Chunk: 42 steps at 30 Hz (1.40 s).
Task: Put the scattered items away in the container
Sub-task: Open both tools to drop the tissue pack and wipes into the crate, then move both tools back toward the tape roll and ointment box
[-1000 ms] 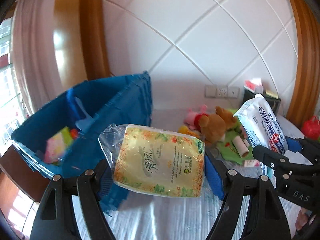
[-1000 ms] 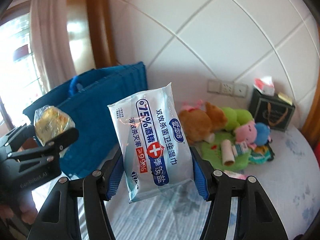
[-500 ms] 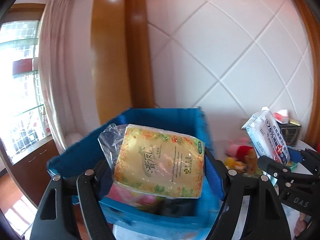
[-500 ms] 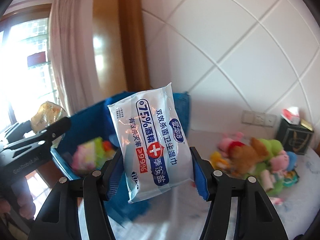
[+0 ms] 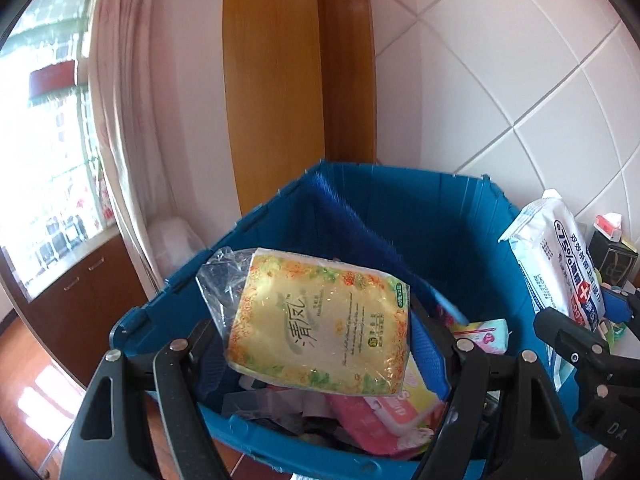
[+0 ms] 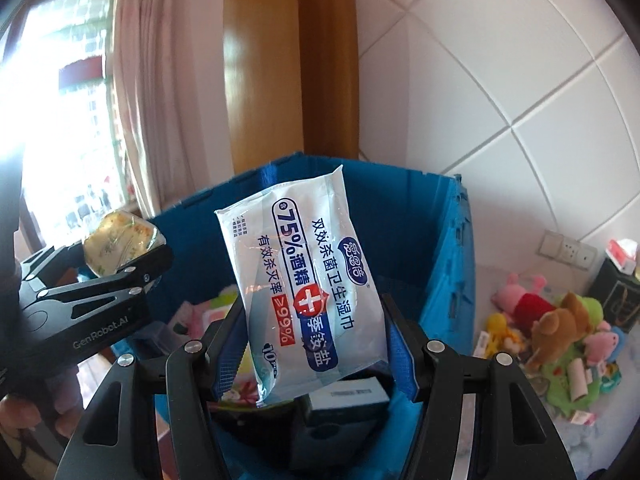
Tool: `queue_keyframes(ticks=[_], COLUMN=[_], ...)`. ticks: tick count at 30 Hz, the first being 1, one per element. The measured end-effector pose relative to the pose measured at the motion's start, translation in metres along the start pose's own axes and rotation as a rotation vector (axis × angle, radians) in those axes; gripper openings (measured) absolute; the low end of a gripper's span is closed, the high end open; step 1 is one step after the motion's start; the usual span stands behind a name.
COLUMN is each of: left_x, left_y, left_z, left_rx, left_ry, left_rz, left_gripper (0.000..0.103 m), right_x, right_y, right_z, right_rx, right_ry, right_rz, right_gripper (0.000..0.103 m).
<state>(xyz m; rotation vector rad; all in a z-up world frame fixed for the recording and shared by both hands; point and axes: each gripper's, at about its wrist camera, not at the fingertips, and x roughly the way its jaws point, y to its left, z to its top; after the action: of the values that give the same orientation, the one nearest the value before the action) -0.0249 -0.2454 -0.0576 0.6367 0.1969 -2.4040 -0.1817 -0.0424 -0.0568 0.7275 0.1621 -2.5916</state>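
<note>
Two packs over blue crate [image 5: 420, 216]: my left gripper [image 5: 320, 336] pinches yellow tissue pack [image 5: 320, 320], right gripper [image 6: 316, 344] pinches wipes pack [image 6: 304, 280]. Risk: crate is crowded, so a dropped pack may slide over the near rim.

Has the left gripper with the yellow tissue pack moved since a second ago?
Yes. The left gripper, shut on the yellow tissue pack, has swung from beside the blue crate to over its opening; the toy pile has left its view.
</note>
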Motion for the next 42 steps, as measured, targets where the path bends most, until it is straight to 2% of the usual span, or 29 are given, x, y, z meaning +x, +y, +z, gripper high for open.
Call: queue_keyframes(ticks=[3,10,14,17,18,23,33,37,38,40,42], left_x=[0.013,0.024,0.021,0.019,0.017,0.001,-0.007,-0.015,-0.009,0.009,0.014], left_y=[-0.003,-0.001,0.000,0.001,0.001,-0.006,-0.018,-0.019,-0.021,-0.026,-0.029], left_z=[-0.005,-0.012,-0.014,-0.017,-0.018,-0.022,-0.030,-0.028,-0.026,-0.023,-0.024], left_rx=[0.007,0.023,0.023,0.021,0.022,0.034,0.046,0.041,0.044,0.062,0.070], left_ry=[0.016,0.039,0.041,0.049,0.050,0.031,0.048,-0.001,0.005,0.097,0.093], left_rz=[-0.016,-0.049,-0.050,-0.047,-0.047,-0.065,-0.077,-0.096,-0.093,-0.055,-0.075], left_gripper=[0.078,0.091,0.091,0.096,0.098,0.102,0.103,0.103,0.103,0.103,0.103], right_x=[0.011,0.024,0.022,0.015,0.012,-0.006,-0.039,-0.042,-0.042,-0.043,-0.047], right_y=[0.003,-0.001,-0.001,0.000,0.000,-0.008,-0.019,-0.023,-0.023,-0.024,-0.023], right_z=[-0.001,0.000,-0.002,-0.003,-0.004,-0.006,-0.018,-0.024,-0.025,-0.027,-0.027], right_rx=[0.001,0.002,0.002,0.008,0.009,0.031,0.050,0.061,0.062,0.065,0.065], right_ry=[0.027,0.050,0.047,0.034,0.029,-0.002,-0.027,-0.017,-0.013,-0.009,-0.016], right_rz=[-0.031,-0.057,-0.063,-0.056,-0.060,-0.063,-0.086,-0.093,-0.096,-0.101,-0.096], right_gripper=[0.061,0.062,0.062,0.072,0.079,0.080,0.085,0.085,0.085,0.085,0.085])
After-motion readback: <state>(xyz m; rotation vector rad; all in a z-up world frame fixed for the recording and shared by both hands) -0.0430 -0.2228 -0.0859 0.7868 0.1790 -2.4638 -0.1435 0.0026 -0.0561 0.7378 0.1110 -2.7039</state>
